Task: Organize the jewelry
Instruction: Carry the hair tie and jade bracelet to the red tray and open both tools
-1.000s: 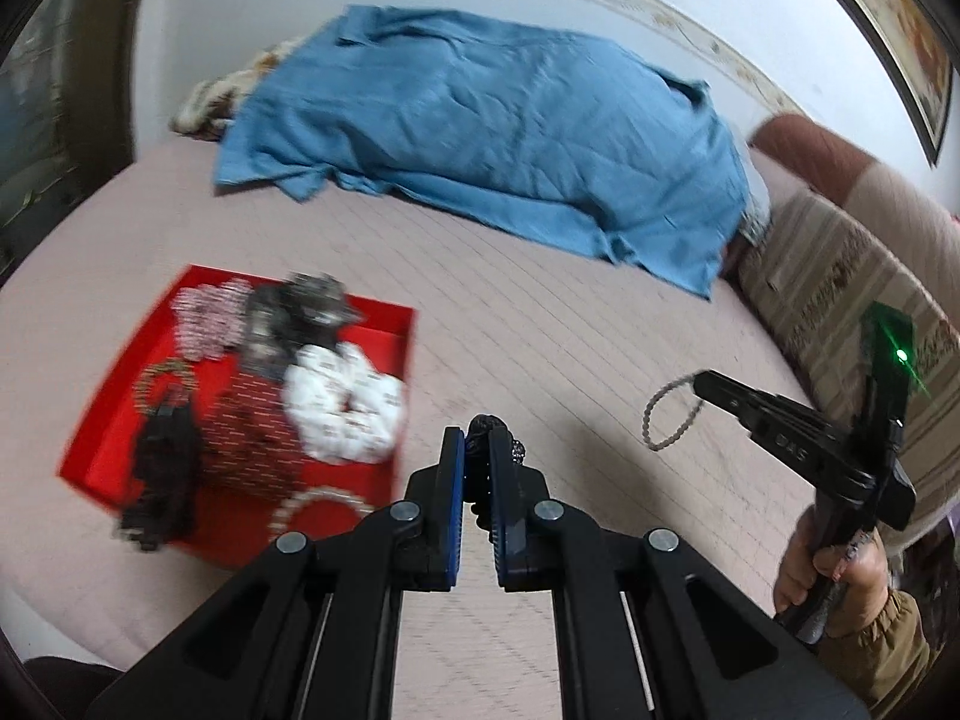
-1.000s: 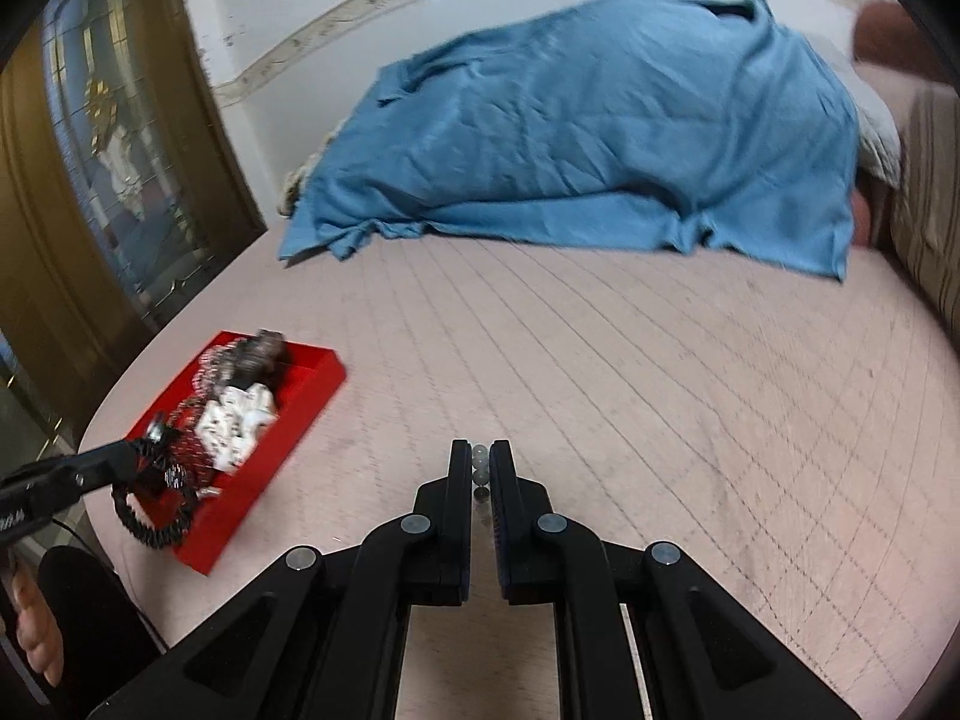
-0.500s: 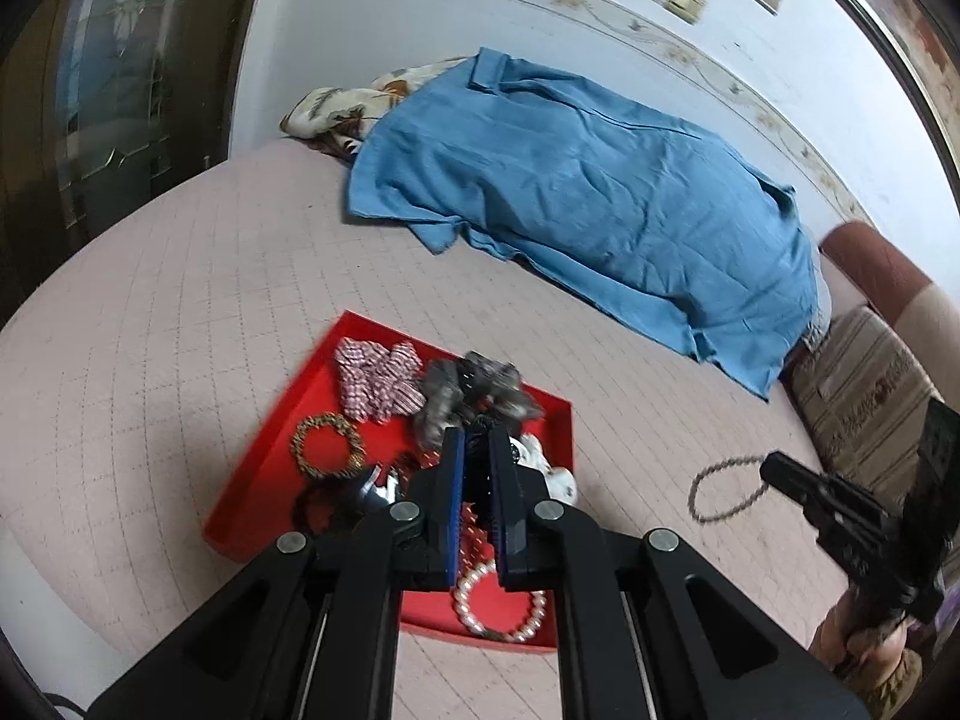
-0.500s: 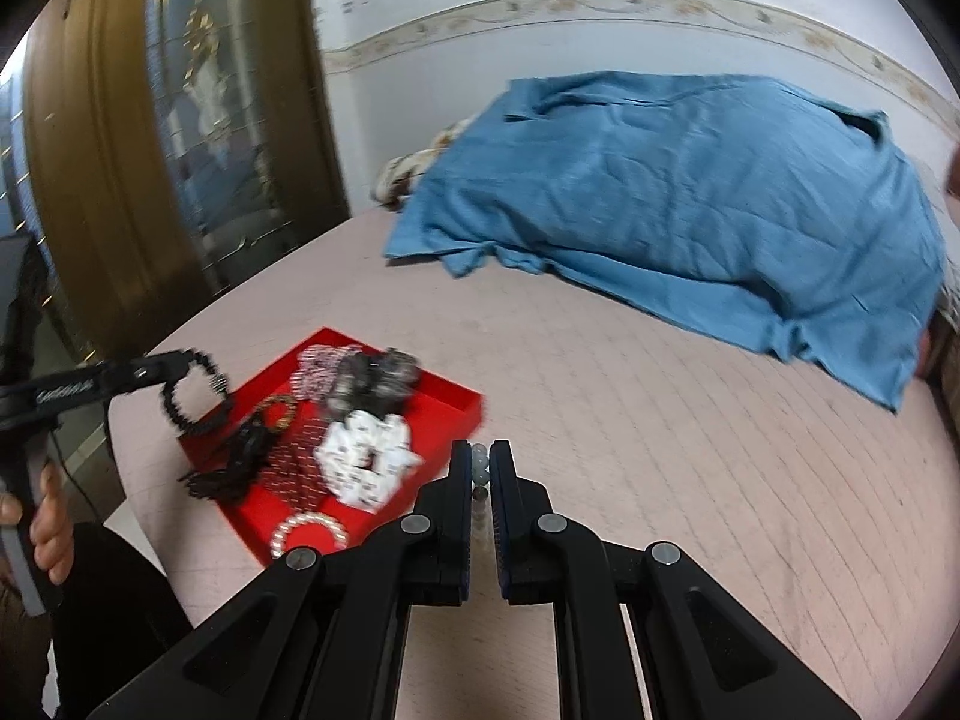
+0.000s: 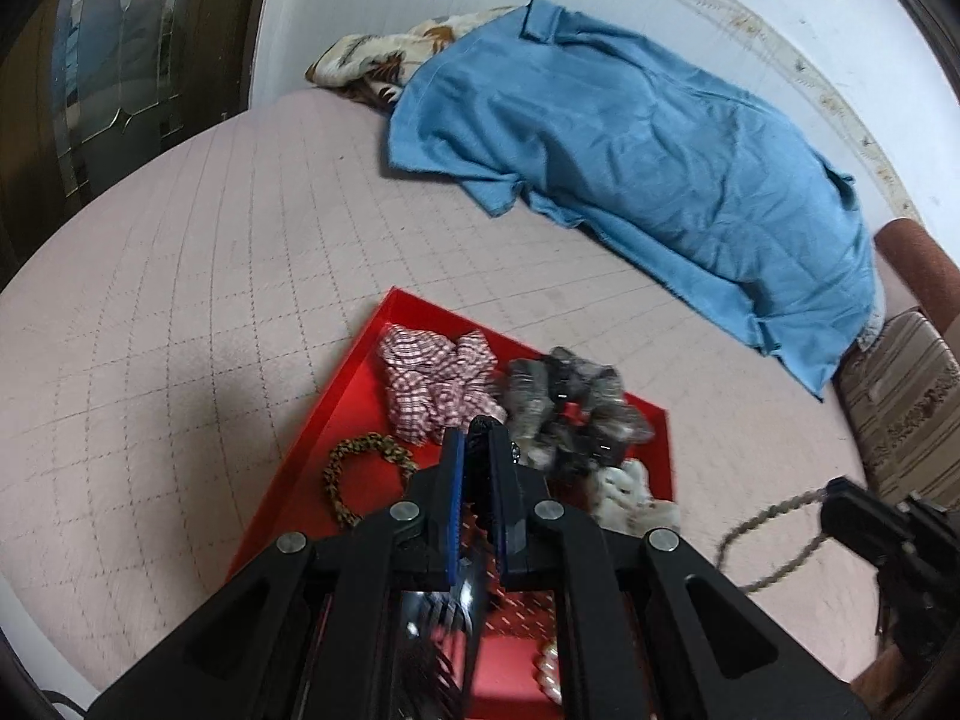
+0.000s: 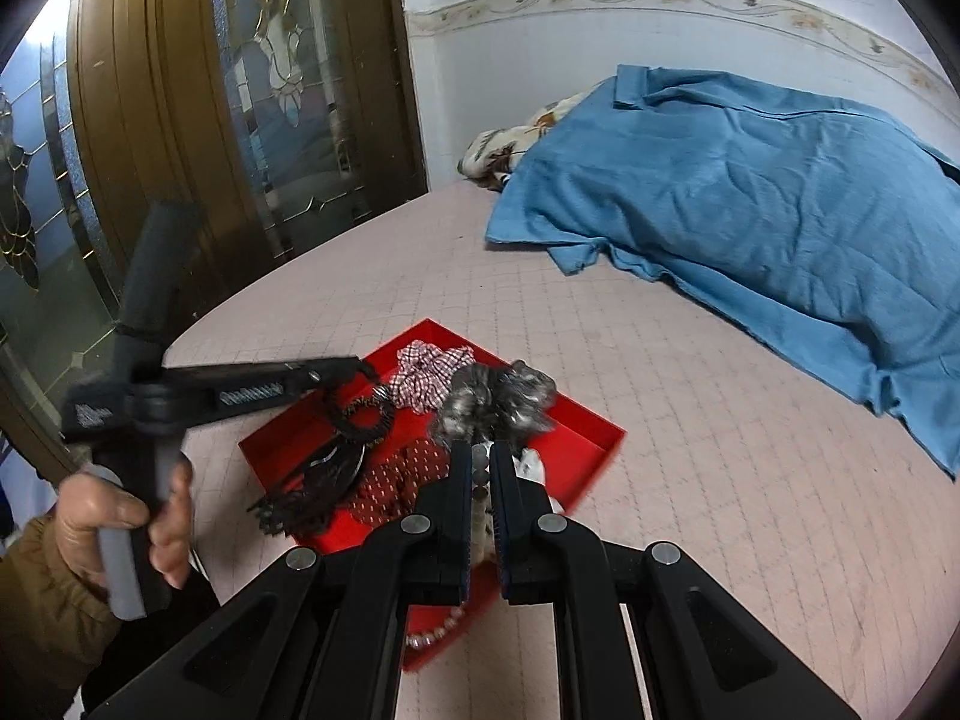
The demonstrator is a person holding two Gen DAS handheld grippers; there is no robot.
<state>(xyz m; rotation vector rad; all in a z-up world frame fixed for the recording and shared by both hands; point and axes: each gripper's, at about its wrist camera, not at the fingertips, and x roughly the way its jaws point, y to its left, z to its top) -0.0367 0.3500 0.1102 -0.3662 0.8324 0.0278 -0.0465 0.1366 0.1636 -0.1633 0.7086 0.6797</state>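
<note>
A red tray (image 5: pixel 360 372) lies on the pink quilted bed, filled with scrunchies and bracelets. My left gripper (image 5: pixel 478 438) hangs over the tray, shut on a black beaded bracelet (image 5: pixel 480 425). In the right wrist view the same left gripper (image 6: pixel 354 369) dangles that black bracelet (image 6: pixel 360 417) above the red tray (image 6: pixel 588 420). My right gripper (image 6: pixel 480 456) is over the tray's near side, shut on a grey beaded bracelet (image 6: pixel 480 469). From the left wrist view, the right gripper (image 5: pixel 831 495) holds the grey bracelet (image 5: pixel 762 513) as a hanging loop.
The tray holds a checked scrunchie (image 5: pixel 432 378), a grey fuzzy scrunchie (image 5: pixel 564 408), a white scrunchie (image 5: pixel 630 492), a braided bracelet (image 5: pixel 360 474) and a black tassel (image 6: pixel 318 486). A blue blanket (image 5: pixel 630 150) covers the bed's far side. A door (image 6: pixel 180 120) stands left.
Both grippers have swung left and now hover over the red tray, each still clamped on its bracelet. The left one also sank a little toward the tray.
</note>
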